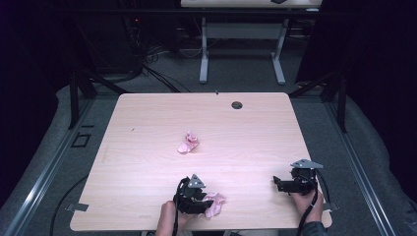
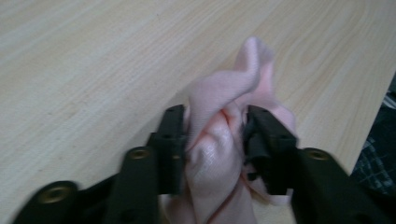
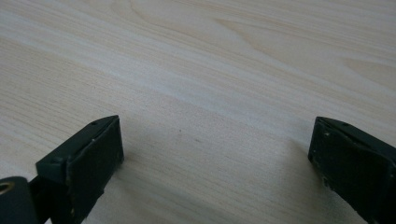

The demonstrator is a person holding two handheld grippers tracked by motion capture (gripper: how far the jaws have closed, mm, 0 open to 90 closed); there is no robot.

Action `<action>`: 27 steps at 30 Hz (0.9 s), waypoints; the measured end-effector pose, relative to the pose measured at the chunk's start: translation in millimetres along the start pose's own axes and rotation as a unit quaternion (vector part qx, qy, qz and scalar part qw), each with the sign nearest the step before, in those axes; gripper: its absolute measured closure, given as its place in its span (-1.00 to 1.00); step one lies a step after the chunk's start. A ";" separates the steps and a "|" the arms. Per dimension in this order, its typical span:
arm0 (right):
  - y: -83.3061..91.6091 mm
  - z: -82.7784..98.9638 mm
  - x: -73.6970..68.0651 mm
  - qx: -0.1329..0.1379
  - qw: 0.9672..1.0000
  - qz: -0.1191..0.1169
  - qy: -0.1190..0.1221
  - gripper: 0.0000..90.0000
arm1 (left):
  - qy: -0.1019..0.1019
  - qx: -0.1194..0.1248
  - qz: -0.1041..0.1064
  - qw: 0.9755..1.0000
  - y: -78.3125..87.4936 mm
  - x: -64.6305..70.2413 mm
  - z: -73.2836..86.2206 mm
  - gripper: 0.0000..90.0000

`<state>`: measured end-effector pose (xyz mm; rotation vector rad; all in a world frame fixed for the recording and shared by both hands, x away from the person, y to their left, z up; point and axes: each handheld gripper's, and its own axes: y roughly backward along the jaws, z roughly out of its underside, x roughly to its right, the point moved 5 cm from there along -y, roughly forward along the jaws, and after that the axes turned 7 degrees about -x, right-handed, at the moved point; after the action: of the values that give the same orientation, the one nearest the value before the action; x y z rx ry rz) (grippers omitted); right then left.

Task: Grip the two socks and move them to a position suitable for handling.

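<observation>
A crumpled pink cloth (image 1: 215, 204) lies near the table's front edge. My left gripper (image 1: 205, 200) sits right beside it, pointing right. In the left gripper view the pink cloth (image 2: 219, 140) bulges loosely between the two jaws of the left gripper (image 2: 215, 135) and brushes both pads; the jaws stand partly apart and do not squeeze it. A second pink cloth (image 1: 188, 143) lies bunched at the table's middle. My right gripper (image 1: 278, 183) rests low at the front right, pointing left. Its jaws (image 3: 215, 149) are wide open over bare wood.
The light wooden table (image 1: 147, 147) has a round cable hole (image 1: 237, 105) near its far edge. Another table's legs (image 1: 203, 54) stand beyond it. The table's front edge runs close behind the held-side cloth.
</observation>
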<state>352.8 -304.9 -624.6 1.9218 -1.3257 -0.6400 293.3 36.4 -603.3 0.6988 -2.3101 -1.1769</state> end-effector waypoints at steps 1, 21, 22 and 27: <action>0.0 0.0 0.0 0.000 1.000 0.000 0.000 -0.94 | -0.004 0.006 -0.005 1.000 3.7 -1.4 -1.0 -0.02; 0.0 -0.2 0.3 0.002 1.000 -0.001 -0.001 -0.93 | 0.057 0.073 -0.108 0.990 45.4 -132.1 -76.1 -0.99; 0.0 -0.2 0.3 0.002 1.000 -0.001 -0.001 -0.93 | 0.057 0.073 -0.108 0.990 45.4 -132.1 -76.1 -0.98; 0.2 -0.2 0.2 0.001 1.000 -0.001 -0.002 -0.93 | 0.076 0.087 -0.107 0.987 37.3 -154.2 -99.5 -0.90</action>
<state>352.9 -305.1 -624.3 1.9254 -1.3277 -0.6436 462.6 90.9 -544.4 1.0854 -2.2690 -0.9774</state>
